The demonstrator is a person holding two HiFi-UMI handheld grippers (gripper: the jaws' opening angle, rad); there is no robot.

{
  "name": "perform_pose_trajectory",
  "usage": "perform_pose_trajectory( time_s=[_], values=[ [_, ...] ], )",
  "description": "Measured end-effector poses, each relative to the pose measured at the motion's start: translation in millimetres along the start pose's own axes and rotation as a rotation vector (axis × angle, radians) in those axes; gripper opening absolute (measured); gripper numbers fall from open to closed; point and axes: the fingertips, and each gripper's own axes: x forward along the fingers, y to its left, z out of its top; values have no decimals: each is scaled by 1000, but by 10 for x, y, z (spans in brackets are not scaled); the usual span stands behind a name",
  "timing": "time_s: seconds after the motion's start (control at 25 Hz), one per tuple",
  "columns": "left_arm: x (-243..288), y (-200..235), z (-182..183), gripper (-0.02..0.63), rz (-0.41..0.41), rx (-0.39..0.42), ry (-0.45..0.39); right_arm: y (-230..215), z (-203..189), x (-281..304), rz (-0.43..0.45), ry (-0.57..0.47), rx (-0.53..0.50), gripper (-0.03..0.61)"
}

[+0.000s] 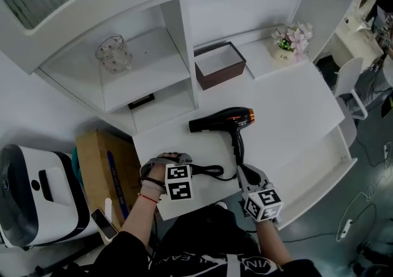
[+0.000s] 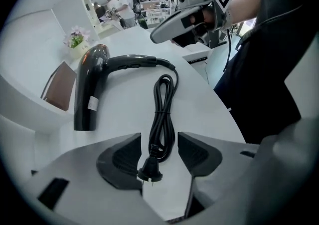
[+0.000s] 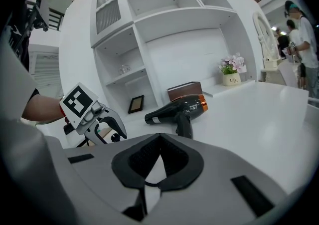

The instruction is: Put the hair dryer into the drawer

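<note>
Left gripper: points down at the tabletop, jaws wide apart. The plug and the tied cord lie between the pads, not pinched. Beyond them, to its left, the black hair dryer lies on its side.

Right gripper: jaws together, nothing held. The hair dryer's handle is just ahead. An open white drawer is off to its right.
</note>
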Motion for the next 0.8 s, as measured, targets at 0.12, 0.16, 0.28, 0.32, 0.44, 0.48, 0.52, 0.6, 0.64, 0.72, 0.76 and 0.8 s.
perform_pose_trajectory(
  time_s=[0.12, 0.16, 0.28, 0.32, 0.44, 0.48, 0.52, 0.6, 0.64, 0.72, 0.76, 0.8],
  values=[
    [71, -75, -7, 210, -66, 37, 36, -25, 15, 14, -9, -1, 2, 3],
    [98, -91, -11, 212, -77, 48, 48, -36, 23, 17, -12, -2, 4, 3],
    [170, -112, -27, 210, -88, 63, 74, -75, 56, 30, -25, -6, 4, 3],
    [179, -111, -30, 210, -89, 63, 78, -89, 70, 40, -30, -6, 4, 3],
    [186, -97, -33, 210, -95, 59, 82, -134, 107, 88, -44, -5, 5, 3],
    [189, -94, -30, 210, -98, 56, 81, -149, 116, 106, -49, -3, 4, 5],
    [190, -95, -27, 210, -102, 51, 80, -164, 123, 126, -55, 0, -1, 5],
    [188, -114, -23, 193, -109, 45, 75, -196, 142, 178, -66, 17, -21, 5],
    [185, -126, -20, 181, -108, 44, 71, -217, 151, 214, -71, 31, -36, 5],
    [181, -144, -14, 179, -97, 35, 59, -284, 164, 308, -88, 68, -60, 5],
    [179, -149, -15, 178, -91, 27, 55, -325, 170, 364, -96, 88, -62, 6],
    [177, -154, -16, 176, -87, 19, 53, -366, 177, 424, -102, 108, -58, 13]
  ],
)
